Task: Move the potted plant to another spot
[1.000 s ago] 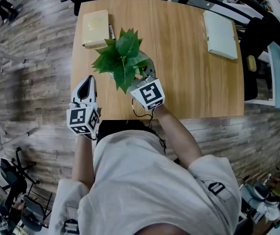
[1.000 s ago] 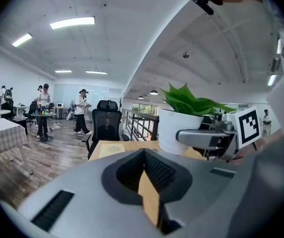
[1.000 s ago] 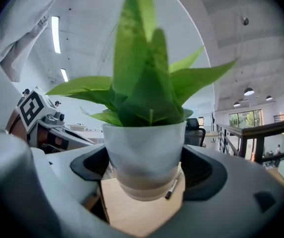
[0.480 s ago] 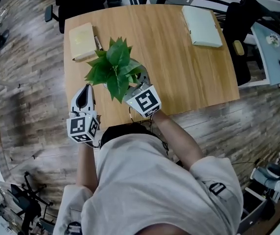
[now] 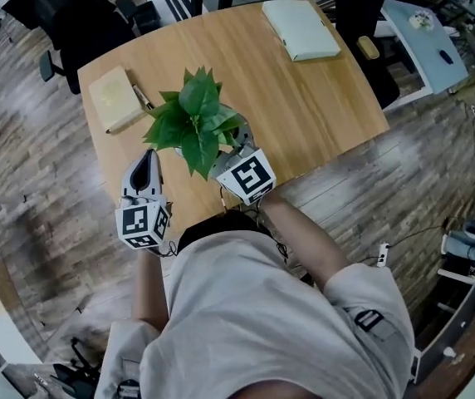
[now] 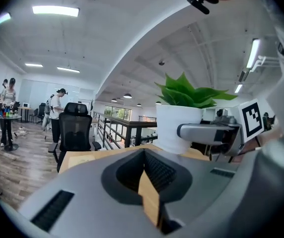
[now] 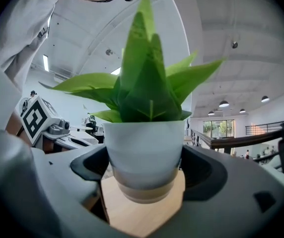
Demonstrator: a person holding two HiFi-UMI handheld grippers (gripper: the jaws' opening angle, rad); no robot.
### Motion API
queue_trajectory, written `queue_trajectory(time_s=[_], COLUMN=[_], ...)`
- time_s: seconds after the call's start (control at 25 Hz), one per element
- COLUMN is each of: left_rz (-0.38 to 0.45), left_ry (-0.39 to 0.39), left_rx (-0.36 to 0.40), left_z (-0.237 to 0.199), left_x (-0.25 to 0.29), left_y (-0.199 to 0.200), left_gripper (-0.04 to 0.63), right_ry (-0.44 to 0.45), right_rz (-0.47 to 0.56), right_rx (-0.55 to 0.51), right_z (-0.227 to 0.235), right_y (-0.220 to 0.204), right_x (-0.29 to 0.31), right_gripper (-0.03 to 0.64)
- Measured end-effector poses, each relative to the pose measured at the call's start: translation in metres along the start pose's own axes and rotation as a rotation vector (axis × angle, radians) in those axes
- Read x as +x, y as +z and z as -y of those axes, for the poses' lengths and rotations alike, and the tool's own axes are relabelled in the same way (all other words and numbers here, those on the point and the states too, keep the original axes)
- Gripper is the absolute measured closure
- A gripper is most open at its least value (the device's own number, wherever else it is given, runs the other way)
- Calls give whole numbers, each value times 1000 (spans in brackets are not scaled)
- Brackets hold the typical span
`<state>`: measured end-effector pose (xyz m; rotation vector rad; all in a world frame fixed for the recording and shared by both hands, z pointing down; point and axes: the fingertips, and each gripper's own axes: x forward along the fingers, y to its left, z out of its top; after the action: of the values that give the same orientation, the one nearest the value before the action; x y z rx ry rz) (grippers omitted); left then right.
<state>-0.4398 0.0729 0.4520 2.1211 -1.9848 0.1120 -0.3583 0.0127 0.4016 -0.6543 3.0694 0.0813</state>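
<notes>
Head view: right gripper (image 5: 237, 138) still clamps potted plant (image 5: 194, 119) (left gripper (image 5: 146, 160) pressed together), table (image 5: 304, 98) now skewed.

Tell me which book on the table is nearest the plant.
The tan book, left of the plant, with a pen beside it; the pale book lies farther off at the far corner.

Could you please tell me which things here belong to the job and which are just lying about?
Job: potted plant; right gripper clamped on its pot; wooden table.
Lying about: tan notebook; pen; pale book; left gripper, shut, empty.
</notes>
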Motion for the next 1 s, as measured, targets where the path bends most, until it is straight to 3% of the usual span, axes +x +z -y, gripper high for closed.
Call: queue_trajectory(time_s=[0.48, 1.0], left_rz=[-56, -99], left_ry=[-260, -376], left_rx=[19, 69], left_z=[61, 152], left_x=[42, 84], left_y=[-18, -32], left_gripper=[583, 583], right_ry=[-233, -335], right_rz=[-37, -23], right_rx=[-4, 9], right_z=[39, 93], right_y=[1, -5], right_x=[-60, -139], right_gripper=[161, 161])
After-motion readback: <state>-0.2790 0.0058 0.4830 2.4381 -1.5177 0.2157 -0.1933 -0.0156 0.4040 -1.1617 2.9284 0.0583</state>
